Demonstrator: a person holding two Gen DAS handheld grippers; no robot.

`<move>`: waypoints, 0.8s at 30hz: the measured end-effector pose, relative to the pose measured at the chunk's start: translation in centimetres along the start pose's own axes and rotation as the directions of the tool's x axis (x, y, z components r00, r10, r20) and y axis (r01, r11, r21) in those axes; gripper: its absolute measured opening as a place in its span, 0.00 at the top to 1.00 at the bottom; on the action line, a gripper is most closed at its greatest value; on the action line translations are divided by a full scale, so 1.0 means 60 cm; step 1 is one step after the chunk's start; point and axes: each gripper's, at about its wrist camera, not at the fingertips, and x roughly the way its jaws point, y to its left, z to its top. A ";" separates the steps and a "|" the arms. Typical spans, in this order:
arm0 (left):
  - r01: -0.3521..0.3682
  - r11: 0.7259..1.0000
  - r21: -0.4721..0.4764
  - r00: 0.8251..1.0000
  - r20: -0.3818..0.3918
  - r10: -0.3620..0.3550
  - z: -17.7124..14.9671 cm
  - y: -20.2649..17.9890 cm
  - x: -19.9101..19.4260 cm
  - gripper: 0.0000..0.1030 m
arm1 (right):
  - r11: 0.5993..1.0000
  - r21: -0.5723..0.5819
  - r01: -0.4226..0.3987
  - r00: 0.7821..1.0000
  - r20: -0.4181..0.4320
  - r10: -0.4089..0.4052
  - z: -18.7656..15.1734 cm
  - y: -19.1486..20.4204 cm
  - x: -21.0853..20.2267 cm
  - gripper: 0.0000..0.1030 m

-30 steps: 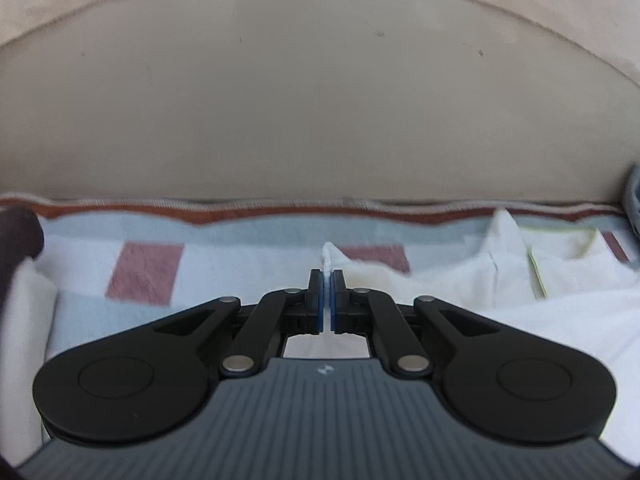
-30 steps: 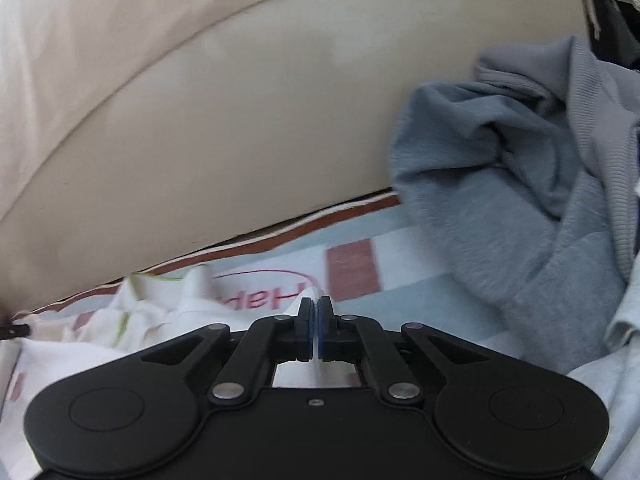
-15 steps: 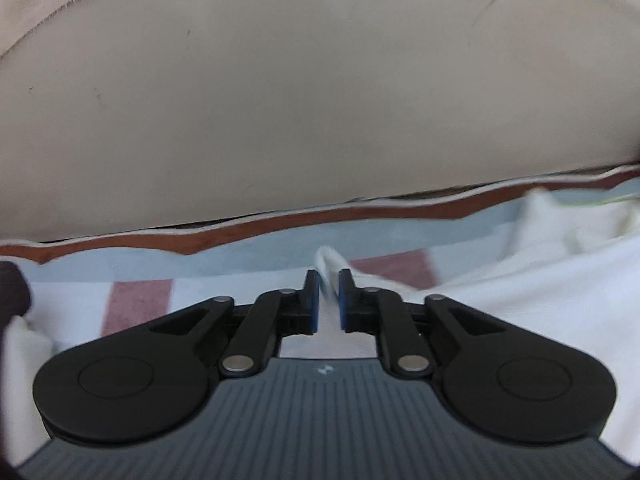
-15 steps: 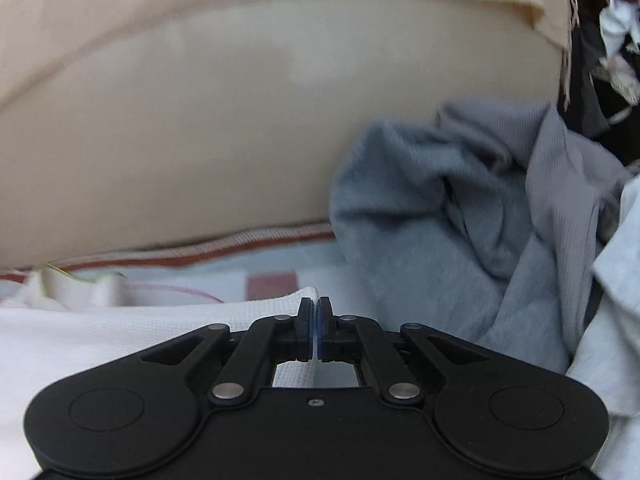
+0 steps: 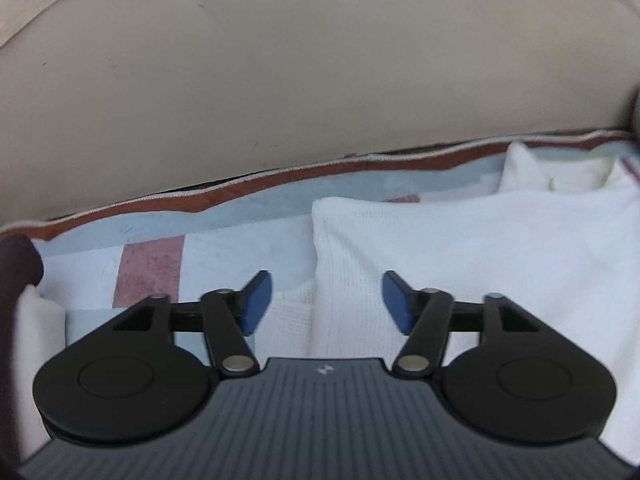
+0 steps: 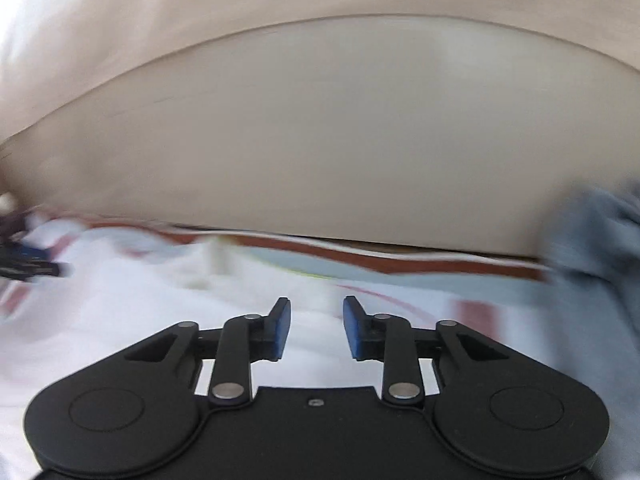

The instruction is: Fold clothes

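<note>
Left gripper (image 5: 323,302): jaws spread wide, nothing between the blue pads (image 5: 256,302); it hangs just above the white garment.

Right gripper (image 6: 316,328): jaws parted, released, nothing between them; view blurred by motion.

White garment (image 5: 460,264): waffle-textured cloth, lying flat on the blanket, its folded left edge running between the left gripper's pads; crumpled part with a yellow-green trim toward the blanket's far right edge. In the right wrist view it shows as a white blur (image 6: 132,320) under the gripper.

Blanket (image 5: 152,264): pale blue and white with dull red blocks and a rust-red far border, lying against a beige cushion (image 5: 300,80).

Grey garment (image 6: 592,240): heaped at the blanket's right edge, blurred.
</note>
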 end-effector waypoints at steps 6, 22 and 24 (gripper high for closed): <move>-0.002 1.000 -0.016 1.000 -0.011 0.002 0.018 0.006 0.028 0.42 | 0.986 -0.118 -0.118 0.989 -0.100 0.107 0.017 0.071 0.057 0.48; 0.081 0.993 -0.088 0.979 0.195 -0.063 -0.082 -0.044 -0.080 0.97 | 0.873 -0.451 -0.183 0.978 -0.177 0.114 -0.087 0.220 0.050 0.94; 0.072 0.993 -0.097 0.987 0.147 -0.058 -0.102 -0.042 -0.076 0.97 | 0.880 -0.424 -0.212 0.970 -0.201 0.137 -0.078 0.207 0.037 0.92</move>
